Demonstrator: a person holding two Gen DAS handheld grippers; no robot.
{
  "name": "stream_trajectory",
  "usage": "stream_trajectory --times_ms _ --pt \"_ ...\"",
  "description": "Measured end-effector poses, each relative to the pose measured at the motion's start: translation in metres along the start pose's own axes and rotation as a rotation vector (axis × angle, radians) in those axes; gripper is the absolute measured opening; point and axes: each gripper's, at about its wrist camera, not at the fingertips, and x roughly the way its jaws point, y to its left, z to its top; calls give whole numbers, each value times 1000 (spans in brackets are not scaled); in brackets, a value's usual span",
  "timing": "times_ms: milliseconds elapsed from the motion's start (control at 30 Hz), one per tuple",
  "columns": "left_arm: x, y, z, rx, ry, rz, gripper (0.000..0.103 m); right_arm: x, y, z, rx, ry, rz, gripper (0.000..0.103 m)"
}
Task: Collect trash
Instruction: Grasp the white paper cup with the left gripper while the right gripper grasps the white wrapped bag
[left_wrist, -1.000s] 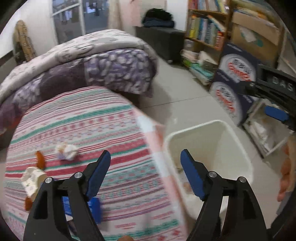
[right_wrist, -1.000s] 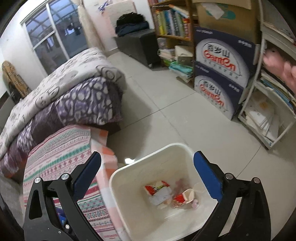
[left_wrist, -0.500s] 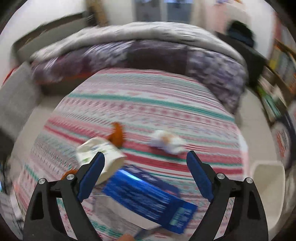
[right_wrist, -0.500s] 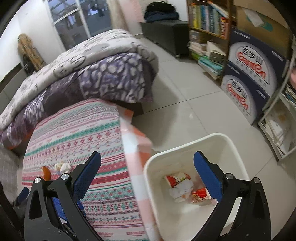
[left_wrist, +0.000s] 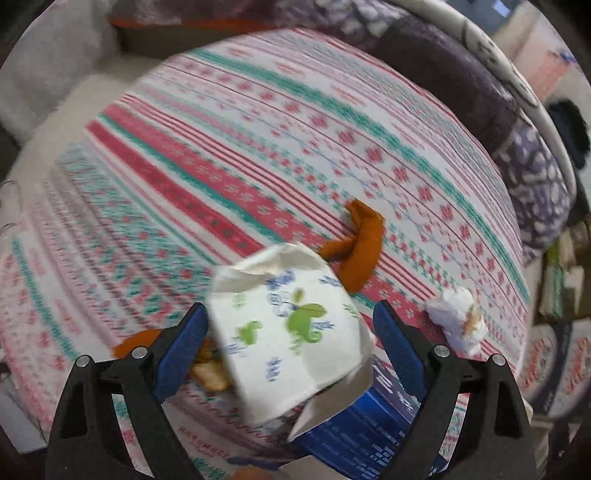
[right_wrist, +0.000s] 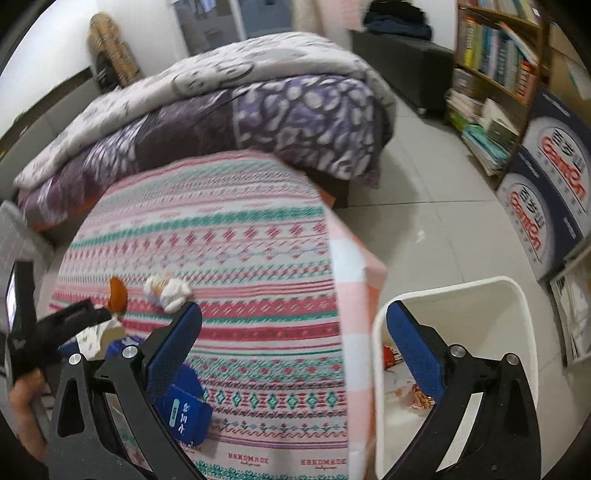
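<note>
Left wrist view: left gripper (left_wrist: 288, 343) points down at striped cloth (left_wrist: 258, 147), jaws spread wide after just opening, white printed carton (left_wrist: 288, 332) between the pads, contact unclear. Orange peel (left_wrist: 358, 251) just past carton, tissue wad (left_wrist: 456, 321) to its right, blue box (left_wrist: 362, 435) partly under carton.

Right wrist view: right gripper (right_wrist: 291, 347) wide, nothing in it, straddling cloth edge and white bin (right_wrist: 517, 306). Wrappers (right_wrist: 410, 395) lie in bin. Tissue wad (right_wrist: 168, 290), peel (right_wrist: 117, 293), blue box (right_wrist: 184, 410) on cloth; left gripper (right_wrist: 74, 317) at left edge.
</note>
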Motion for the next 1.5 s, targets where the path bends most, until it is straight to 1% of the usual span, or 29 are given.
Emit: stream_trajectory --times_ms 67,100,133,167,200,233,300,433,500,567,733,900,1100,1167,1200,1233,1267,1333,1500 --pt "3 -2 -1 25 14 -32 77 5 8 -1 -20 18 10 96" --pt "2 -3 -2 43 14 -41 67 7 12 -2 -29 25 15 96" --pt "-3 -4 -3 69 -3 -44 47 10 16 -3 -37 32 18 96" --pt "-7 -5 -4 94 -18 -43 33 11 18 -3 -42 36 21 96" --pt "-9 -4 -2 107 -15 -56 28 14 22 -4 -51 42 26 96" --pt "-12 0 0 101 -4 -96 25 17 25 -4 -57 49 32 96" --pt "-18 10 1 98 3 -153 24 25 30 -4 -61 66 49 96" --pt "-29 21 2 96 -7 -193 23 41 42 -3 -48 106 92 96" --pt "-35 26 6 95 -27 -210 23 48 47 -1 -33 120 117 96" --pt "-44 33 14 98 -64 -213 23 58 55 3 -24 130 153 96" --pt "-65 41 22 115 -153 -200 23 77 81 8 -80 131 180 96" --pt "-66 52 25 128 -163 -183 23 96 110 9 -164 139 194 96" --pt "-57 61 27 127 -137 -175 23 113 136 5 -278 168 180 95" --pt "-56 61 26 131 -135 -175 23 118 138 3 -282 181 179 89" --pt "-56 60 26 133 -134 -176 23 120 137 3 -273 192 185 77" --pt "-55 60 26 134 -134 -177 23 122 136 3 -260 201 195 61" --pt "-55 59 26 136 -134 -177 23 123 135 3 -246 207 203 53" --pt "-55 58 26 140 -135 -176 23 122 133 4 -227 200 211 45" --pt "-57 57 24 136 -151 -167 23 109 128 9 -192 155 218 42"
